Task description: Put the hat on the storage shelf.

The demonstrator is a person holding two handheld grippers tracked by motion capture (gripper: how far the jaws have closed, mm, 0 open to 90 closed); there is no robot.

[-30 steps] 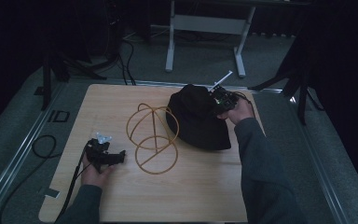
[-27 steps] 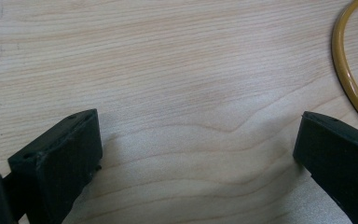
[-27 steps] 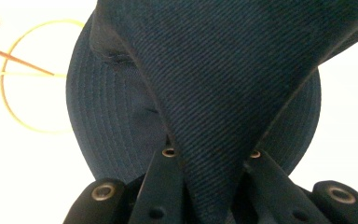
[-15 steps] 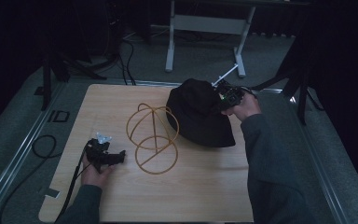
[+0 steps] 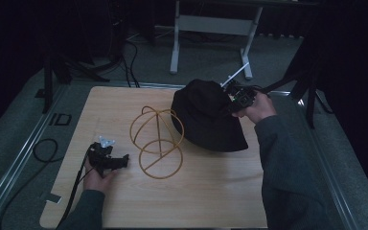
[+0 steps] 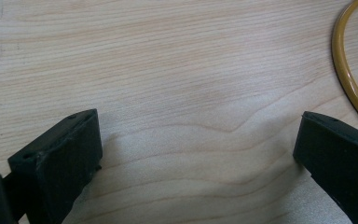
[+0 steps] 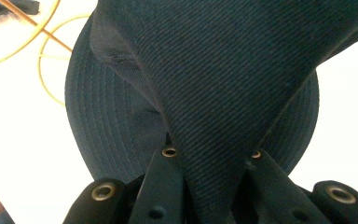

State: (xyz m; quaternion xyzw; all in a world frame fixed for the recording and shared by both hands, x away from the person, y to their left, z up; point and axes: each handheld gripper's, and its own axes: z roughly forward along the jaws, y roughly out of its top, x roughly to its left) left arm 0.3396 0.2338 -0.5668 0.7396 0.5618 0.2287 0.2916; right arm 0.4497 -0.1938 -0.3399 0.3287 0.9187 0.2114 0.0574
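A black bucket hat (image 5: 206, 115) lies at the back right of the wooden table (image 5: 206, 191), its crown pulled up toward my right gripper (image 5: 234, 103). That gripper is shut on a fold of the hat's crown (image 7: 223, 116), the cloth pinched between its two black jaws. A yellow wire hat stand (image 5: 155, 141) sits mid-table, just left of the hat. My left gripper (image 5: 123, 158) rests low on the table to the left of the stand, open with bare wood between its fingers (image 6: 60, 158). The stand's yellow ring (image 6: 347, 70) curves past at the right.
A white metal frame (image 5: 211, 28) stands on the floor beyond the table. Cables (image 5: 43, 148) lie on the grey floor at the left. A metal rail (image 5: 19, 158) borders the table's left side. The front half of the table is bare wood.
My right gripper has risen and moved back toward the far right, lifting the hat's crown with it. The left gripper has stayed put.
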